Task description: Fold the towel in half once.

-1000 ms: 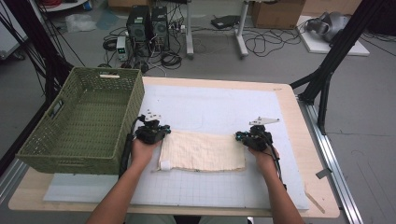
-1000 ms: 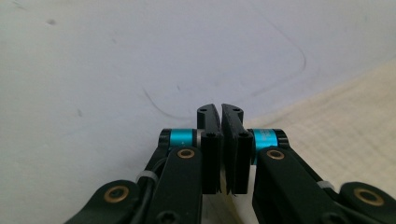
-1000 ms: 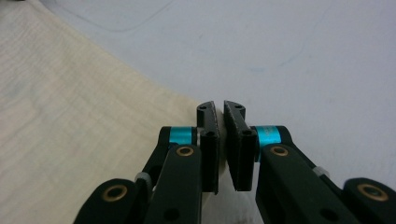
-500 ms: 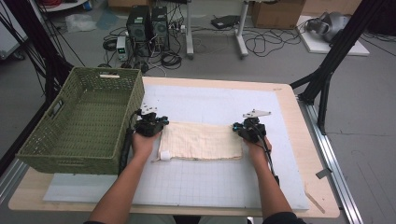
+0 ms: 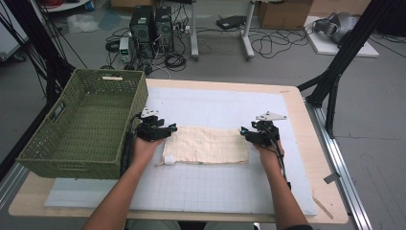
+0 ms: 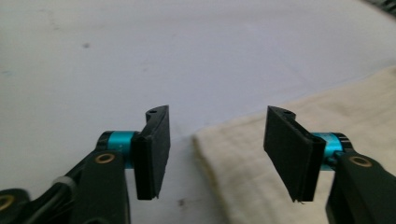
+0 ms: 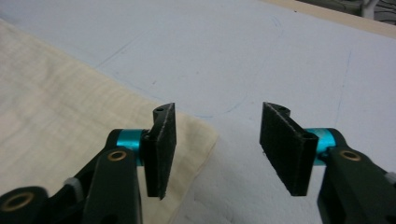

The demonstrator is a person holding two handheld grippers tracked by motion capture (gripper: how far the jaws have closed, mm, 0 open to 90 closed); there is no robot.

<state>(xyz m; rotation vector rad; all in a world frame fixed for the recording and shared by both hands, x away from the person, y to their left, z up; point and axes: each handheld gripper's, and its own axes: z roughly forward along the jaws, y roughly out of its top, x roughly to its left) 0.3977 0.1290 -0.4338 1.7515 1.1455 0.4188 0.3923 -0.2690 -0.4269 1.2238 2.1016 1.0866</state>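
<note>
The folded cream cloth lies flat on the white grid mat, its long axis running left to right between the left gripper and the right gripper, with a green wicker basket just left of it. In the gripper views, the left gripper and the right gripper have just been opening, their jaws released over the cloth's 2 end corners with nothing pinched. The high view alone gives the cloth's full length and a small rolled-up bit at its near left corner.
</note>
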